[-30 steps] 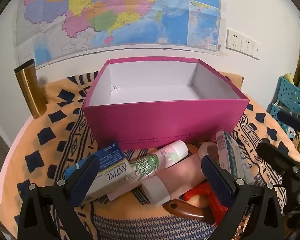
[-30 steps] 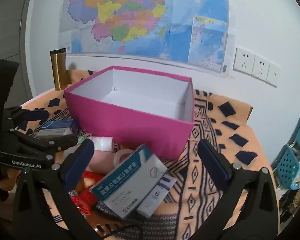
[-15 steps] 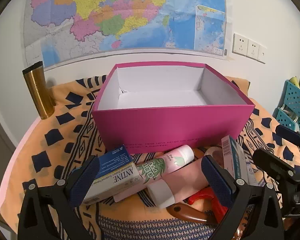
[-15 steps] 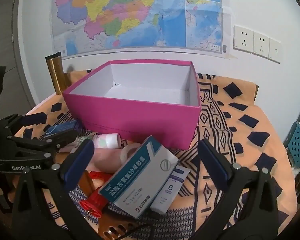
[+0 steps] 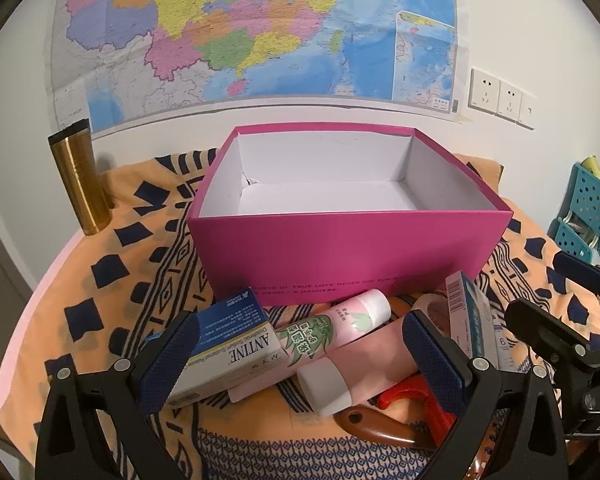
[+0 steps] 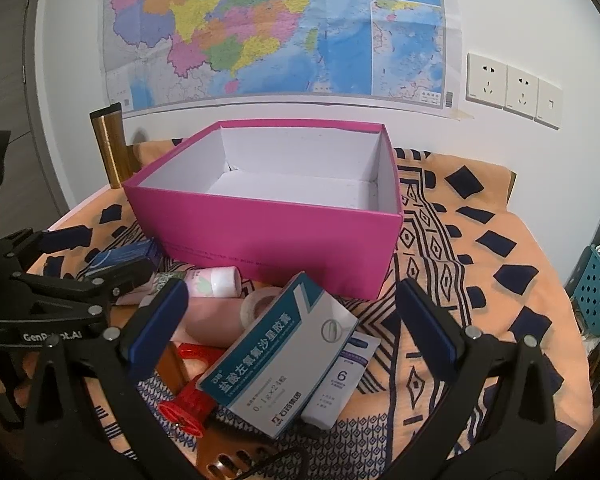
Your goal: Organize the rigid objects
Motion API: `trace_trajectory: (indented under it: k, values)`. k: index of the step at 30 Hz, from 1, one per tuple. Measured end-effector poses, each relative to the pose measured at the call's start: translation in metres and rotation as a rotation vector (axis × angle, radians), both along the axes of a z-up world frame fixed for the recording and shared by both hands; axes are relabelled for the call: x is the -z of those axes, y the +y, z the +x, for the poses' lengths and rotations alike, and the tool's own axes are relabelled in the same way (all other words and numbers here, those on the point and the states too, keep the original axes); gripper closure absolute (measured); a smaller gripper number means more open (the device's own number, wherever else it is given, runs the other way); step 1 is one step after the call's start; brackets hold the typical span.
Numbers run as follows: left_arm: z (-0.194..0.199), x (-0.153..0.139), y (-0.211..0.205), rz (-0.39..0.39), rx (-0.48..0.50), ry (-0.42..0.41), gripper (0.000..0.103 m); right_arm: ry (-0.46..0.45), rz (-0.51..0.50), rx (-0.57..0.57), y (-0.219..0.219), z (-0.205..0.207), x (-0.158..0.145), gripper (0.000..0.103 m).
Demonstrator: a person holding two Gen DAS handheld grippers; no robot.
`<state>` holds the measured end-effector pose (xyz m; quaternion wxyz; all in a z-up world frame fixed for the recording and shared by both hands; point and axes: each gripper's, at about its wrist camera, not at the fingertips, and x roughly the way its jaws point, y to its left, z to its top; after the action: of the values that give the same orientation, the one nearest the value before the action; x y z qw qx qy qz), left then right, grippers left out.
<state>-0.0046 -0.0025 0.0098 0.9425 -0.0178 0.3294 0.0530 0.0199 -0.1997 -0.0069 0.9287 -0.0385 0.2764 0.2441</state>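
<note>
Rigid objects are heaped on the cloth-covered counter (image 6: 480, 280), just short of the pink box (image 5: 348, 248), which stands open with nothing seen inside; nothing appears to have been packed yet.

Ahead of the left tool (image 5: 300, 354), between its spread fingers: a blue carton marked ANTINE (image 5: 228, 346) touching the left finger, a pink-and-green tube (image 5: 332, 328) leaning across it, and a stout pink bottle with a white cap (image 5: 360, 372) lying on its side. Below these a red-handled implement (image 5: 416, 394) is partly hidden.

Ahead of the right tool (image 6: 296, 318), also released and gripping nothing: a teal-and-white medicine carton (image 6: 276, 352) propped on the heap at a tilt, a small white box marked 6 (image 6: 340, 376) tucked under its right edge, and a roll of tape (image 6: 260, 304) just beyond.

Handling, as judged:
- Cartons are likely light, thin-walled and crushable; best taken across the narrow faces, near mid-length.
- The bottle and tube are smooth and round, and may roll or slip; a grip across the body is advised.
- The propped carton could slide if its neighbours are disturbed.

Beyond the left tool, to the far left, a gold tumbler (image 5: 80, 180) stands upright by the wall. A map (image 6: 276, 28) hangs behind the box.
</note>
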Motion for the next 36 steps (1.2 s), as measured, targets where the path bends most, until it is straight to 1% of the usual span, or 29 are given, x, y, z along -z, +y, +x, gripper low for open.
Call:
trace_trajectory:
  k: [28,33,36]
  values:
    - [-0.001,0.002,-0.005,0.005,0.008,0.002,0.0,0.006,0.003,-0.009,0.001,-0.001,0.0,0.0]
    - [-0.001,0.004,-0.008,0.004,0.028,0.001,0.0,0.012,-0.002,-0.017,-0.001,0.0,0.001,0.0]
    - [-0.002,0.006,-0.01,-0.015,0.064,0.008,0.0,0.026,0.0,-0.024,-0.004,0.003,0.002,0.0]
